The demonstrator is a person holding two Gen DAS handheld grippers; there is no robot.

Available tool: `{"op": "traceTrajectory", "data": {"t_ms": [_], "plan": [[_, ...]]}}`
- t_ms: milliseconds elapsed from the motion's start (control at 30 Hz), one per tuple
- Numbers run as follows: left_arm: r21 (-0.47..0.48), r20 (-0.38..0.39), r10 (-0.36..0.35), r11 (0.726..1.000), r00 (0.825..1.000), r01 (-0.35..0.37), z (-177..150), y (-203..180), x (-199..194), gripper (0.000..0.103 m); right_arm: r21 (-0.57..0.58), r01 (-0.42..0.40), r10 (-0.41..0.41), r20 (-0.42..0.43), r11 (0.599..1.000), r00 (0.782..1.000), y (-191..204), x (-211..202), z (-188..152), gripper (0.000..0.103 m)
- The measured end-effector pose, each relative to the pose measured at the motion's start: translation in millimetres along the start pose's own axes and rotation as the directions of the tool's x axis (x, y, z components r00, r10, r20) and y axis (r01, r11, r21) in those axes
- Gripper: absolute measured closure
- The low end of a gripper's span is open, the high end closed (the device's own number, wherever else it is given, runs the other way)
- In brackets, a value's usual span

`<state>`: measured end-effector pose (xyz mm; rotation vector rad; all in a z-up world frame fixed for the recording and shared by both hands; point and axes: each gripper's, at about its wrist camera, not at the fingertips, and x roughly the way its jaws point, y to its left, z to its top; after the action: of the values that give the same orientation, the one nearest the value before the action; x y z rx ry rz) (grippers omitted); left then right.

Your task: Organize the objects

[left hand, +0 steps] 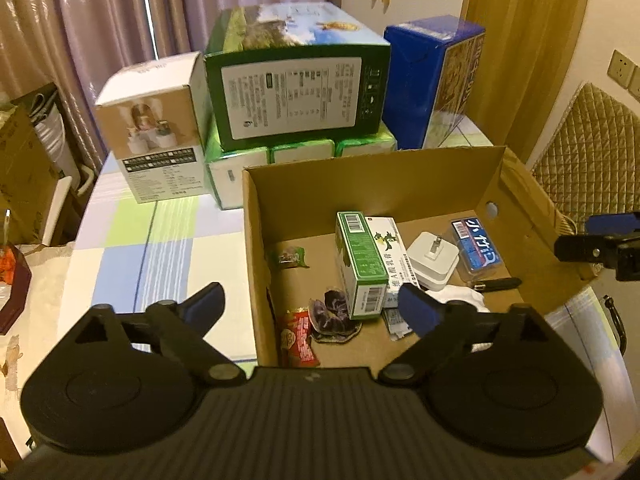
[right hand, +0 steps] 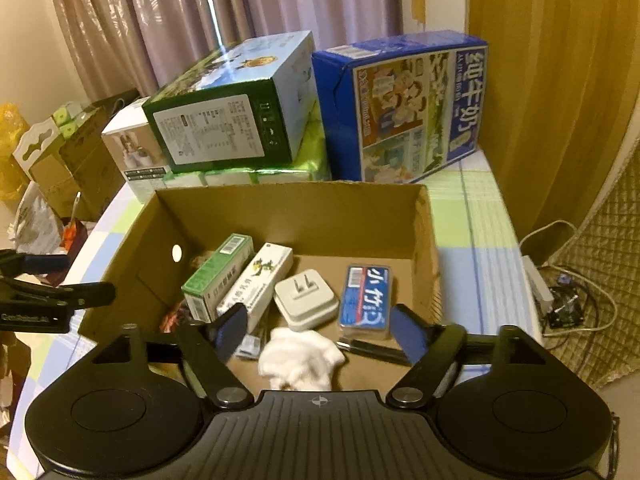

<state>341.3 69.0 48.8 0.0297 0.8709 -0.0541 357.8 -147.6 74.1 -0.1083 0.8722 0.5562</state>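
Cardboard box (right hand: 224,208) holds the white charger (right hand: 306,298); left gripper (left hand: 310,306) and right gripper (right hand: 322,330) both gape empty above it

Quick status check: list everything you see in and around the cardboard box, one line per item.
cardboard box: 1, brown, open, on checked tablecloth
green carton: 1, inside, left
white carton: 1, beside green carton
charger plug: 1, white, centre
blue case: 1, right of plug
white cloth: 1, near edge
black pen: 1, near blue case
snack wrappers: several, red, purple, green, left side
stacked boxes: several, behind
left gripper: open
right gripper: open
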Motion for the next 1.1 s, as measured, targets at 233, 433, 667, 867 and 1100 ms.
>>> {"op": "traceTrajectory", "data": {"t_ms": [233,433,667,867,1100], "plan": [[-0.012,0.031,0.014,1.000,0.999,-0.013,-23,-8,-47,0.001,0.002,0.016,-0.016,0.012,1.000,1.000,5,-44,-17,0.008],[-0.034,0.040,0.030,0.999,0.999,-0.029,-51,-17,-89,0.001,-0.034,0.028,-0.026,0.037,0.999,0.999,21,-86,-40,0.002],[-0.069,0.063,0.010,0.998,0.998,-0.006,-80,-25,-140,0.001,0.014,0.013,-0.014,0.034,1.000,0.999,27,-124,-73,0.002],[-0.059,0.097,0.030,0.998,0.995,-0.025,-103,-39,-177,0.001,-0.018,0.044,-0.043,0.041,0.999,0.998,39,-152,-109,0.002],[-0.023,0.135,0.069,0.997,0.988,-0.067,-124,-62,-210,0.001,0.028,0.039,-0.040,0.060,0.999,0.997,44,-180,-137,0.002]]}}
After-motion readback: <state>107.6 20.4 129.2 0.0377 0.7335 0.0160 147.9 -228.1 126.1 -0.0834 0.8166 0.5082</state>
